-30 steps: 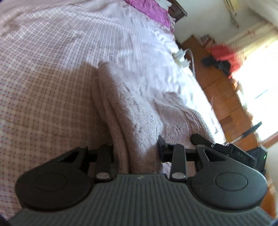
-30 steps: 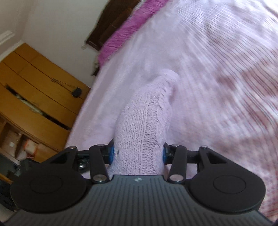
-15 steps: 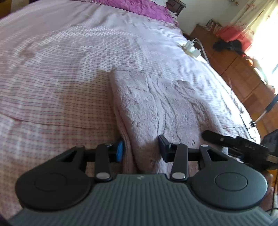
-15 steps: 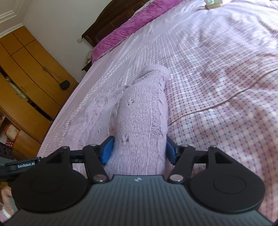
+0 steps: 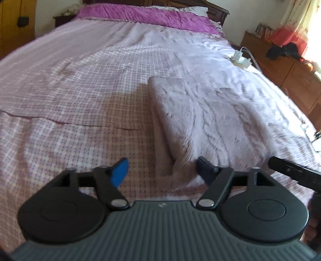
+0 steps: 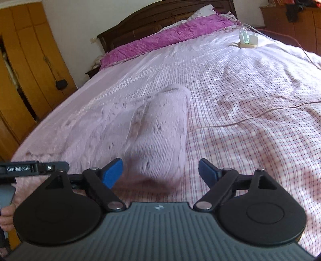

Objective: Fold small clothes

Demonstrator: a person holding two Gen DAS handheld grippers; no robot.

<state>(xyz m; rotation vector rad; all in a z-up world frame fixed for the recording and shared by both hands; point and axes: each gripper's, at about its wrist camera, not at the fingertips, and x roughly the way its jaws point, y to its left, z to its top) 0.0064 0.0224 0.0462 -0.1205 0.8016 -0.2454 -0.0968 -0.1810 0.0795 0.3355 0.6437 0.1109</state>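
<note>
A pale pink cable-knit sweater (image 5: 212, 118) lies folded flat on the checked pink bedsheet (image 5: 70, 96). My left gripper (image 5: 162, 170) is open and empty, its jaws wide apart at the sweater's near left corner. In the right wrist view the sweater (image 6: 160, 128) lies ahead with a folded sleeve on top. My right gripper (image 6: 160, 171) is open and empty just short of the sweater's near edge. The other gripper's black finger shows at the edge of each view (image 5: 293, 170) (image 6: 34, 167).
A white charger block with cables (image 5: 241, 60) lies on the bed's far right side. A purple pillow (image 5: 144, 16) and a dark headboard (image 6: 168, 22) are at the far end. Wooden cabinets (image 5: 291, 78) stand to the right, a wooden wardrobe (image 6: 24, 70) to the left.
Both grippers were shut on the sweater and holding it up. They have lowered it flat on the bed, opened and pulled back a little.
</note>
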